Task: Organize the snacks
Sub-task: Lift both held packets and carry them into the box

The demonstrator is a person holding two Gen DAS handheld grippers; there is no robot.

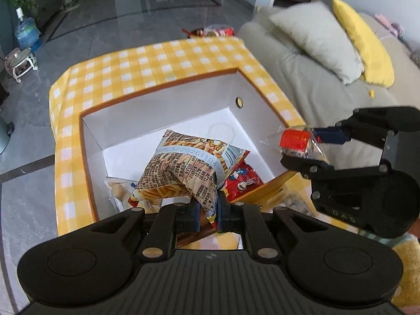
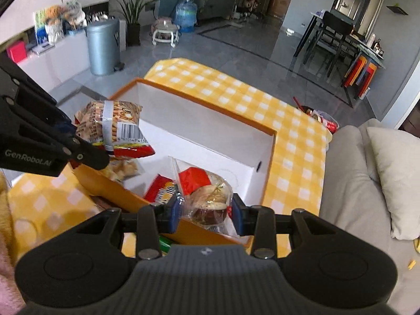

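Two snack packets are in the grippers and neither is yet set down. The left hand-held gripper (image 1: 207,210) is clamped on the corner of a crisp-stick bag (image 1: 183,168), its blue pads pressed nearly together on the foil; the bag hangs above the near part of the open box (image 1: 162,115). The right hand-held gripper (image 2: 206,211) is clamped on a clear-wrapped pastry packet (image 2: 207,197), its pads standing partly apart with the bulk of the packet between them; it hangs over the near orange wall of the same box.

Progress, as judged: partway. The box, white inside and orange at the rim, sits on the yellow checked tabletop (image 1: 147,60) and already holds a red packet (image 1: 242,181) and a pale biscuit packet (image 2: 123,169) on its floor. Most of the white floor is bare. Whether the two held packets are going in or coming out cannot be told. More wrappers show beyond the far edge of the tabletop (image 1: 212,31), so work likely remains.

Condition: the crisp-stick bag is puffed and creased, printed with small text, a barcode and a pale date band. The pastry packet is transparent and crinkled, with a red label and brown rounds inside
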